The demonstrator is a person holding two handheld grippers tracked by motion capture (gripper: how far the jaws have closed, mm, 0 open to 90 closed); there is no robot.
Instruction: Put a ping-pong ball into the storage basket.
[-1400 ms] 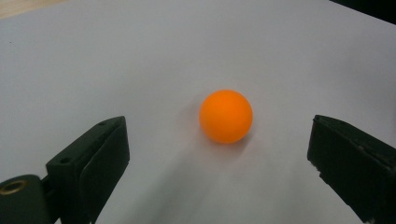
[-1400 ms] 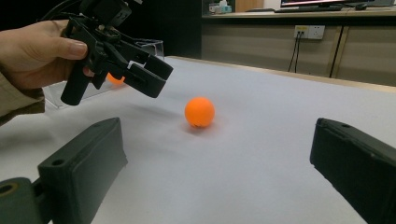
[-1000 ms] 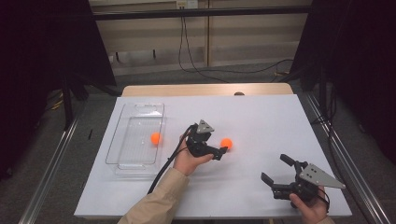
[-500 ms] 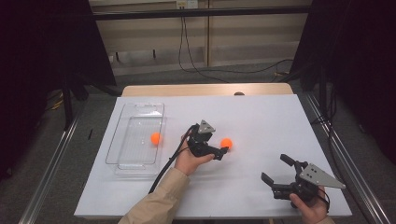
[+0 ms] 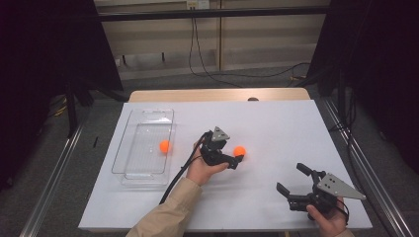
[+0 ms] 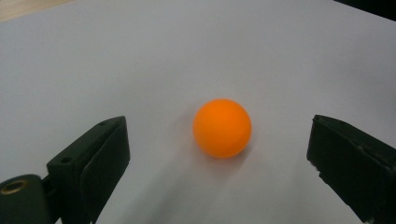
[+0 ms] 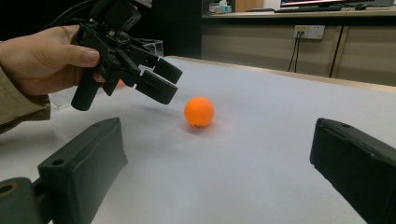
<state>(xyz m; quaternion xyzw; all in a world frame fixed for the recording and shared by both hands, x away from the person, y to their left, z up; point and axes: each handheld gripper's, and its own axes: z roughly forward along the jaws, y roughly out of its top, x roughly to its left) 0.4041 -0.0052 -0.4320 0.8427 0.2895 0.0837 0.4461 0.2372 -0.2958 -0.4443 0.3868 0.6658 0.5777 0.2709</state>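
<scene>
An orange ball [image 5: 239, 151] lies on the white table [image 5: 276, 123] near its middle. My left gripper [image 5: 236, 162] is held low just behind it, open. In the left gripper view the ball [image 6: 222, 127] sits a little ahead of the gap between the two spread jaws and touches neither. A second orange ball [image 5: 164, 145] rests inside a clear plastic tray [image 5: 129, 123] at the left. Near the front right edge my right gripper [image 5: 290, 177] is open and holds nothing. It faces the ball [image 7: 199, 112] and the left gripper [image 7: 156, 81] from a distance.
The tray lies lengthwise along the table's left side. A black cable trails from the left gripper toward the front edge. A wooden strip [image 5: 217, 95] borders the far edge, and dark curtains flank the table.
</scene>
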